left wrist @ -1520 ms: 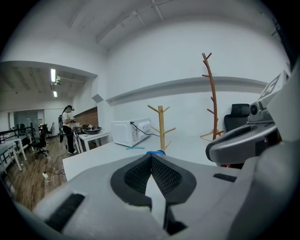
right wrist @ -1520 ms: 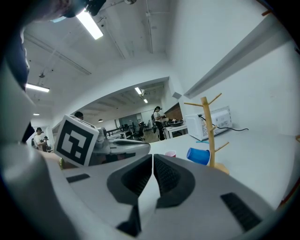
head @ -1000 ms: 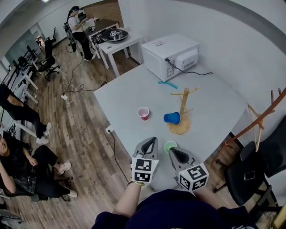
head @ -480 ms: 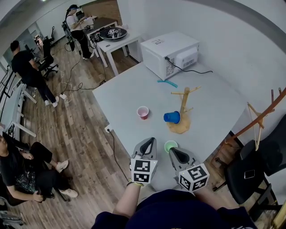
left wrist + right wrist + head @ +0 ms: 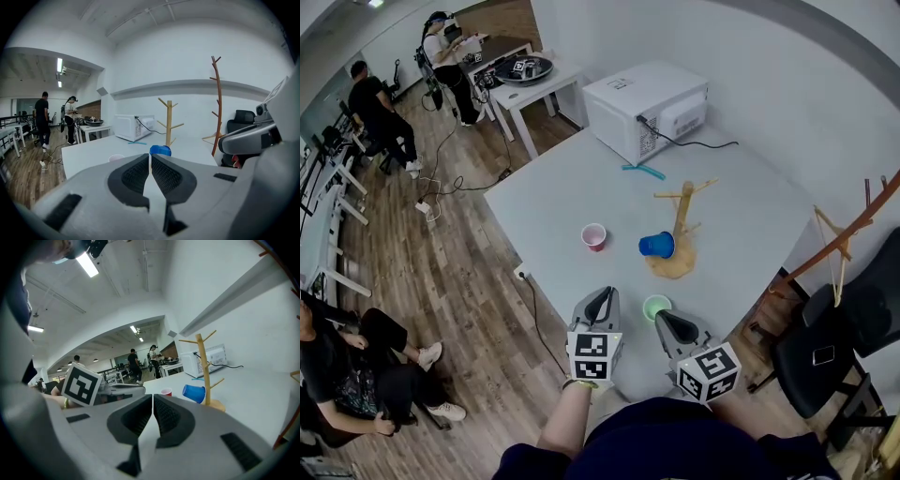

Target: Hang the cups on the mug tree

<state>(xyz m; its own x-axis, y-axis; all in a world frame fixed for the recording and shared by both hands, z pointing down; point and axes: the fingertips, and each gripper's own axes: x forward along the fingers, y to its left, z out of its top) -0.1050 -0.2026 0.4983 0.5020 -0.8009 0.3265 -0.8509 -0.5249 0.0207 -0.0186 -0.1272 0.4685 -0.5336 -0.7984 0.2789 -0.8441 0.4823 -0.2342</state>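
Mug tree (image 5: 681, 219): slender branched wood, round base

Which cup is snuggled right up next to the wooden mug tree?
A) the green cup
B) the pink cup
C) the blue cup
C: the blue cup lies on its side right against the trunk of the mug tree, while the pink cup and the green cup stand well apart from it.
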